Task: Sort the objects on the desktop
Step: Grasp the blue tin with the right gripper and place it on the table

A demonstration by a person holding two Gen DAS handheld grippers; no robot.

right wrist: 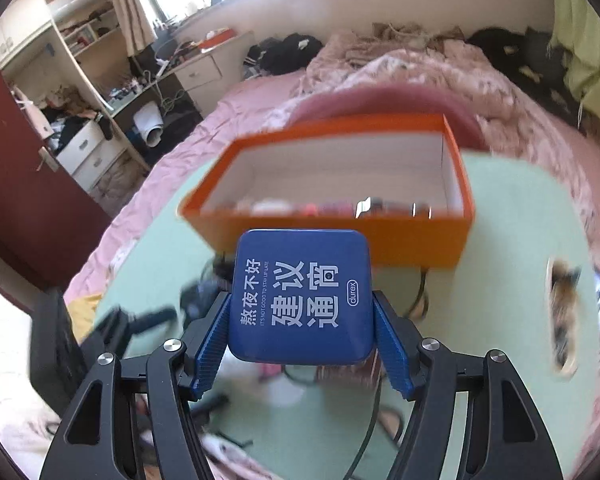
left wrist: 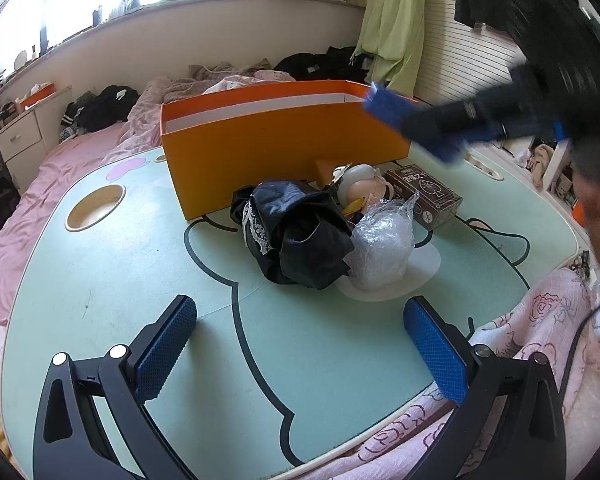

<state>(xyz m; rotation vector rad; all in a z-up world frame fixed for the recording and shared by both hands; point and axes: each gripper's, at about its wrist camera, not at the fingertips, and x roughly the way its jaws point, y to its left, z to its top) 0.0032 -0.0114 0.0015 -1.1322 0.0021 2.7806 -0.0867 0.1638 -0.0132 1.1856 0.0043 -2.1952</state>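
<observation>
My right gripper is shut on a blue tin with white Chinese lettering and holds it in the air in front of the open orange box, which has several small items inside. In the left wrist view the right gripper is a blurred dark shape with the blue tin by the orange box's right end. My left gripper is open and empty, low over the green table. Ahead of it lie a black cloth bundle, a bubble-wrapped item, a white figurine and a brown card box.
The table has a round cup hole at its left and sits on a bed with pink bedding. Pink floral fabric lies at the table's right front edge. A white drawer unit stands at far left.
</observation>
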